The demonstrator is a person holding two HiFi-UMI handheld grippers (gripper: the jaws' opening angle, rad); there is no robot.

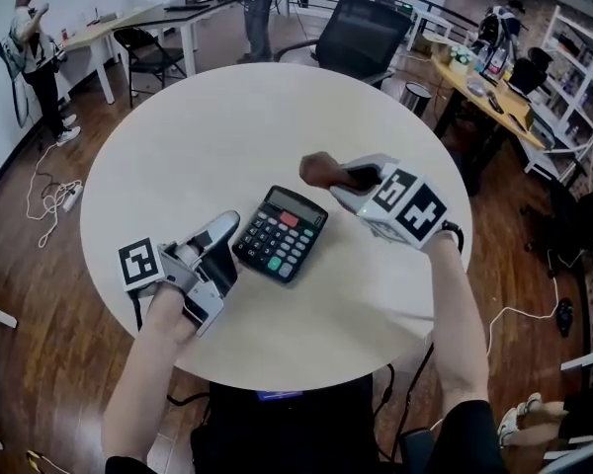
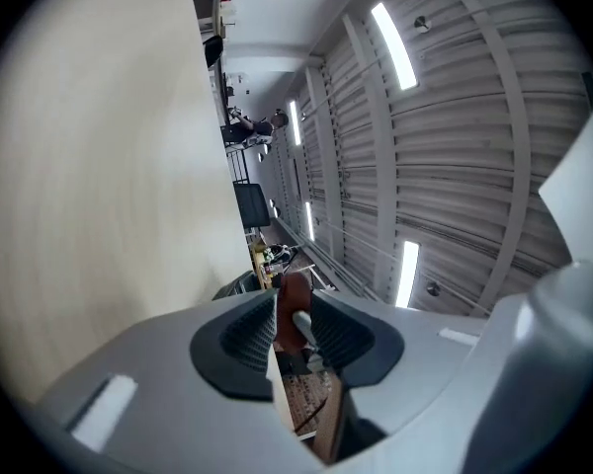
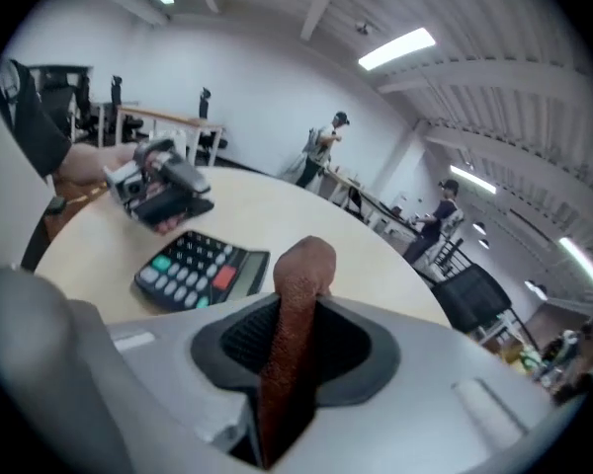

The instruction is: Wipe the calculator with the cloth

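While right gripper [image 3: 295, 349] pinches nubbly cloth [image 3: 304, 265], flat calculator [image 1: 280, 233]

Place: an open-plan office, or possibly a lab workspace.
Furniture: pale round table [image 1: 178, 156], black swivel chair [image 1: 361, 30], long desks [image 1: 128, 23].
Storage: cluttered shelving [image 1: 573, 77].
Floor: wood planks [image 1: 40, 344], trailing cables [image 1: 49, 197].
Ceiling: ribbed panels [image 2: 474, 166], strip lights [image 2: 393, 45].
People: a person standing [image 1: 35, 52] by the wall.

Left claw [image 2: 295, 306] narrowly parted, pale table [image 2: 99, 166]
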